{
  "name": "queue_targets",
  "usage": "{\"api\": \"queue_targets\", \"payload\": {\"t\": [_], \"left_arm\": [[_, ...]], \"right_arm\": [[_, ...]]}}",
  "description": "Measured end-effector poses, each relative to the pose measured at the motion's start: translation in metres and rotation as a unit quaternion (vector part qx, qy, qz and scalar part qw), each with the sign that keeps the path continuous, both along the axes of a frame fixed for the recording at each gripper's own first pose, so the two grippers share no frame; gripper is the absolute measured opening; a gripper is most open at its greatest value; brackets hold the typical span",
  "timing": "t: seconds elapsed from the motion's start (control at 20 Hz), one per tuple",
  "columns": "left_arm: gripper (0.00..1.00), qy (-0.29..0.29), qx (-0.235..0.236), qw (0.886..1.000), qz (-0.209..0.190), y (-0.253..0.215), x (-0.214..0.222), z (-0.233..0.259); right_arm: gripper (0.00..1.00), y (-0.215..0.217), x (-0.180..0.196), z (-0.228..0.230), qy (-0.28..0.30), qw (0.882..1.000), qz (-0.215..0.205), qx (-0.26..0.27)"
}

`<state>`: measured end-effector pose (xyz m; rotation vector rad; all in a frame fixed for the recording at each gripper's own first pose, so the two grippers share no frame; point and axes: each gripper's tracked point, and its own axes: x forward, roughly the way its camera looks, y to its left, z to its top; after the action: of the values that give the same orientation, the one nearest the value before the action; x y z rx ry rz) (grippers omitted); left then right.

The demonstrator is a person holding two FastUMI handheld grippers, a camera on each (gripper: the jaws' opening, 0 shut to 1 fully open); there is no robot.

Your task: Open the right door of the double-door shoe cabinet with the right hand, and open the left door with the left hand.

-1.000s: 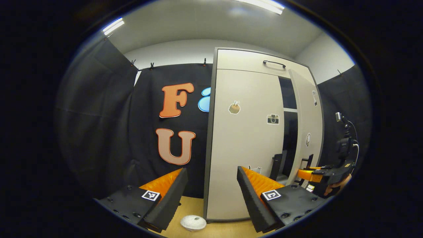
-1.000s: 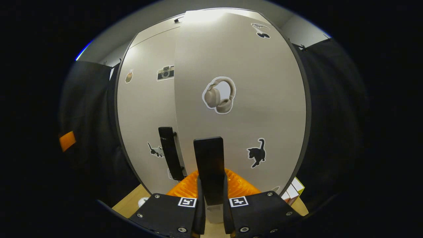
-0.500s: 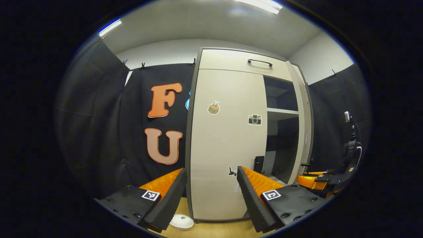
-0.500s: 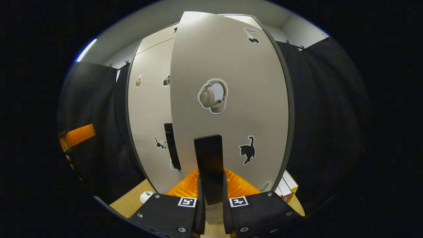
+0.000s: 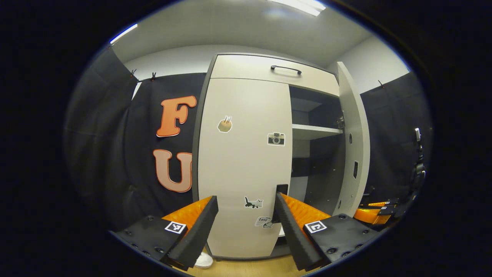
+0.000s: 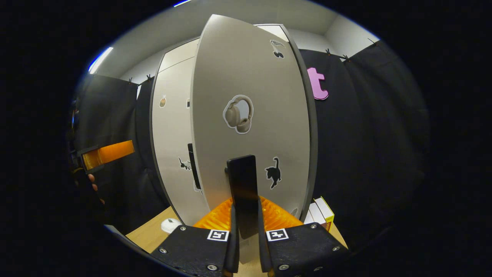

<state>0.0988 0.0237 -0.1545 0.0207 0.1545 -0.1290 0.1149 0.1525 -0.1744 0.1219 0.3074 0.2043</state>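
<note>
**Shoe cabinet: right door swung out, left door shut**

Shoe cabinet (image 5: 246,161) stands against the booth's black cloth wall on a wooden floor. In the left gripper view, its left door (image 5: 242,154) lies flat and closed, carrying a camera sticker (image 5: 275,139) and a small cat sticker (image 5: 253,202). The right door (image 5: 355,142) stands swung well out from the cabinet, baring a shelf (image 5: 316,131) inside. Above both doors runs a drawer front with a dark bar handle (image 5: 286,69). The left gripper (image 5: 246,219) hangs in front of the left door with its fingers spread wide, pressing on nothing; the left door's dark handle (image 5: 280,194) shows just beside its right-hand finger. A white round object (image 5: 203,260) lies on the floor at the cabinet's lower left corner.

In the right gripper view, the right door (image 6: 250,115) fills the middle, with a headphones sticker (image 6: 238,119) and a black cat sticker (image 6: 273,172). The right gripper (image 6: 246,238) has both fingers pressed on that door's dark handle (image 6: 242,184). Left of the cabinet, the other gripper (image 6: 107,153) shows with a hand (image 6: 90,179) holding it. Boxes (image 6: 319,211) stand at the door's lower right.
</note>
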Motion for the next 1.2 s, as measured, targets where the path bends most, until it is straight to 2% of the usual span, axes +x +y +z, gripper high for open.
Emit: {"api": "queue_targets", "payload": {"t": [0.6,0.65,0.85,1.1,1.2], "left_arm": [[0.96,0.000,-0.008,1.000,-0.019,-0.029,0.014,-0.004],[0.96,0.000,-0.009,1.000,-0.021,-0.032,0.015,-0.005],[0.95,0.005,-0.013,0.999,-0.029,-0.045,0.020,-0.010],[0.95,0.015,-0.014,0.999,-0.037,-0.060,0.027,-0.021],[0.95,0.020,-0.017,0.999,-0.040,-0.065,0.029,-0.025]], "right_arm": [[0.20,-0.058,-0.025,-0.002,0.000,1.000,-0.022,-0.021],[0.17,-0.062,-0.023,0.000,-0.005,0.999,-0.028,-0.021],[0.16,-0.080,-0.028,-0.002,-0.003,0.999,-0.037,-0.027],[0.12,-0.114,-0.024,-0.003,-0.018,0.994,-0.086,-0.066],[0.11,-0.127,-0.022,-0.005,-0.020,0.992,-0.104,-0.061]]}}
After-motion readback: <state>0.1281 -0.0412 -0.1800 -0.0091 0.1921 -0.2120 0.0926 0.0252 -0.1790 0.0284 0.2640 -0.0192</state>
